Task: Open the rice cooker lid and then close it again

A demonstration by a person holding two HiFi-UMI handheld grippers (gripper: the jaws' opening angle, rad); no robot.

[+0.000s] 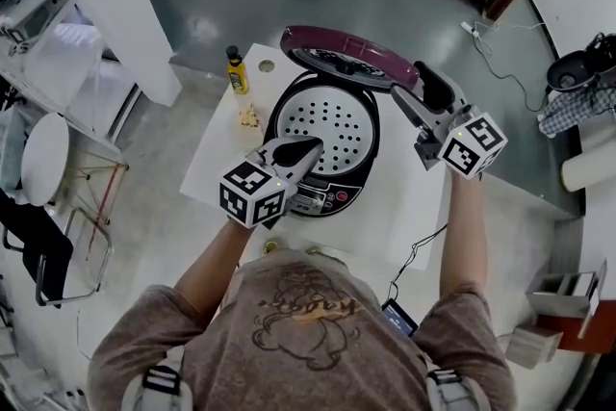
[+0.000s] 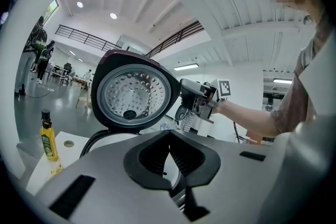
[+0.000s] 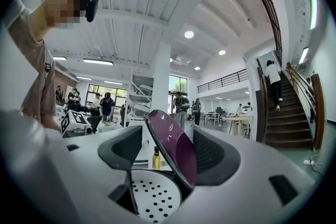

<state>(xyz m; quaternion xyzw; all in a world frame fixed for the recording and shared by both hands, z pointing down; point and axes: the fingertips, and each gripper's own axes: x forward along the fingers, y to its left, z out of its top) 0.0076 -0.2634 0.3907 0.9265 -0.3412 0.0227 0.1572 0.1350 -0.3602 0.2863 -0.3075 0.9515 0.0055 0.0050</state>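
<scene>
- At 2 o'clock of the cooker (image 1: 325, 195), right gripper (image 1: 416, 89): jaws spread wide, with the edge of the lid (image 1: 346, 48) standing between them. The pads do not appear to press on it.
- At 6 o'clock, left gripper (image 1: 306, 147): jaws together, nothing between them, tip over the front rim. Contact with the rim cannot be told.
- Lid: fully open, upright on its hinge at 12 o'clock, above the perforated tray (image 1: 332, 125).
- Risk 1: pushed by one loose pad only, the lid may escape the wide jaws and drop shut hard.
- Risk 2: the left tip lies in the lid's closing path. If it is not drawn back toward 6 o'clock, it would likely be struck or trapped.
- Risk 3: a sideways shove at the edge could slide the cooker across the table (image 1: 409, 207). The bottle (image 1: 236, 70) at 10 o'clock stands well apart and seems safe.
</scene>
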